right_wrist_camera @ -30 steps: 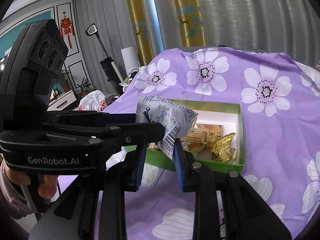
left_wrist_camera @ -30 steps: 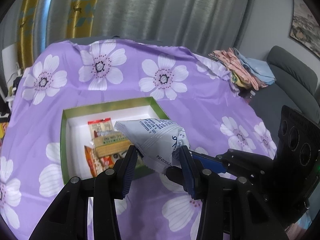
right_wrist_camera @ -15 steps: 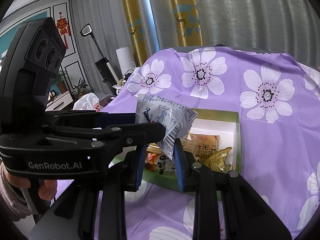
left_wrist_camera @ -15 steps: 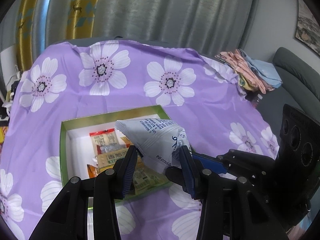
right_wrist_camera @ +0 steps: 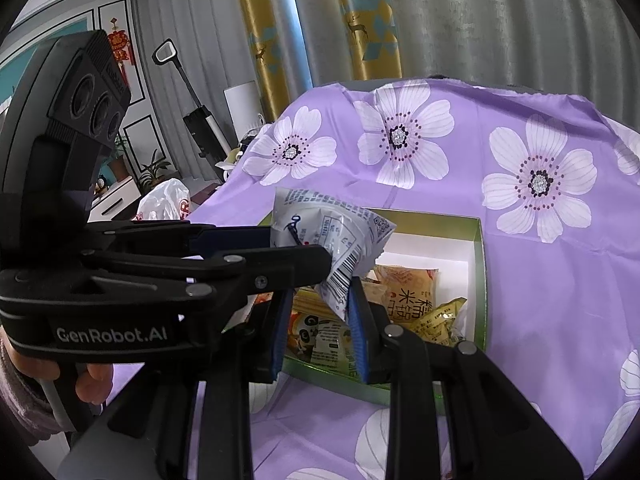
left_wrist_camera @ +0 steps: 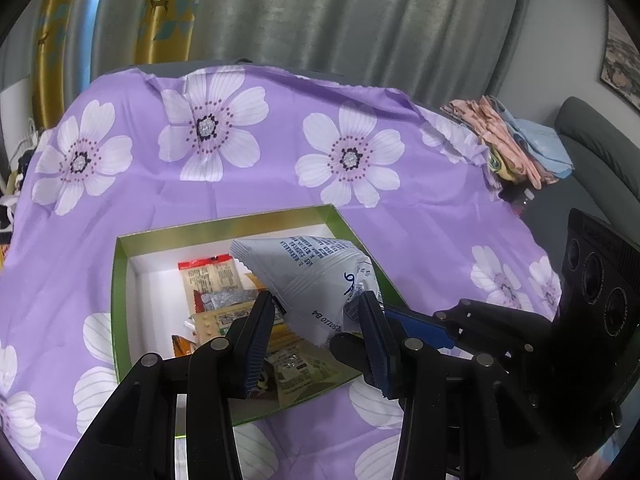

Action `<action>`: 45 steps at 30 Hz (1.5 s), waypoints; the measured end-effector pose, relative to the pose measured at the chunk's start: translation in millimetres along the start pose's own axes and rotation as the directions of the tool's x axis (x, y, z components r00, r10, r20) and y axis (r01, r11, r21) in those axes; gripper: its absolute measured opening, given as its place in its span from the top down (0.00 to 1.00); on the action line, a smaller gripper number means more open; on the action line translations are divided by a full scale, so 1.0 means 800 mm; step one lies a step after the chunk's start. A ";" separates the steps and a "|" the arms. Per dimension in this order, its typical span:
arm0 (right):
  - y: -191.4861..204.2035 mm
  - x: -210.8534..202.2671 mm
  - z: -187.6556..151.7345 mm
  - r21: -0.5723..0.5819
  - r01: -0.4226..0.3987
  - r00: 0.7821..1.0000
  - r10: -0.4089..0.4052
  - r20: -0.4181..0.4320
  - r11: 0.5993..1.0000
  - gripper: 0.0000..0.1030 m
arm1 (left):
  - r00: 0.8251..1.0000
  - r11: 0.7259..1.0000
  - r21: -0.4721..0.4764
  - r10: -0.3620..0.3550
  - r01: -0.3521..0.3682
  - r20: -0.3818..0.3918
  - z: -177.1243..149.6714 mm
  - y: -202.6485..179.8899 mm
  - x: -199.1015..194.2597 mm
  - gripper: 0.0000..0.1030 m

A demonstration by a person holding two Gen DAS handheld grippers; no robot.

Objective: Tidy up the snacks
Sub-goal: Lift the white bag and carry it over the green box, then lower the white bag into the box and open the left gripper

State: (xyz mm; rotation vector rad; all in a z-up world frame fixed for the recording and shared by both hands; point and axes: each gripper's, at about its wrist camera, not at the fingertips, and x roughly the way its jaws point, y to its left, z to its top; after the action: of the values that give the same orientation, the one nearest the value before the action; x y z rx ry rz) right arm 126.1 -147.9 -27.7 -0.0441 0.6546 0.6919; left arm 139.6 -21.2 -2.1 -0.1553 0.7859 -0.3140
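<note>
Green box point(left_wrist_camera: 120, 300) at 6 o'clock on the purple cloth point(left_wrist_camera: 260, 184), holding assorted snack packets point(left_wrist_camera: 212, 280). Left gripper point(left_wrist_camera: 316, 312) and right gripper point(right_wrist_camera: 320, 300) both clench the white pouch point(left_wrist_camera: 316, 276) above it.

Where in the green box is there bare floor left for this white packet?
The green box has bare white floor along its far wall and its left wall, beside the red-topped packet. The near half is piled with snacks. The white packet, gripped by both the left gripper and right gripper, hangs above them.
</note>
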 end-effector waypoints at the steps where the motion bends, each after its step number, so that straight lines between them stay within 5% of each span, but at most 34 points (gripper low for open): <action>1: -0.001 0.002 0.000 0.001 0.000 1.000 0.000 -0.003 1.000 0.73 | 1.000 1.000 -0.001 0.000 0.000 -0.002 0.000 0.001 0.002 0.57; 45: -0.015 0.064 -0.002 0.015 0.025 0.988 -0.022 -0.153 1.000 0.72 | 0.994 0.998 -0.058 0.011 -0.018 -0.110 -0.005 0.039 0.058 0.57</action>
State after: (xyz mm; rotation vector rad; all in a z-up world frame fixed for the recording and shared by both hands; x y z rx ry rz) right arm 162.2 -128.0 -60.7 -0.0895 0.8059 0.6643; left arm 174.4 -7.3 -43.6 -0.1892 0.9048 -0.2876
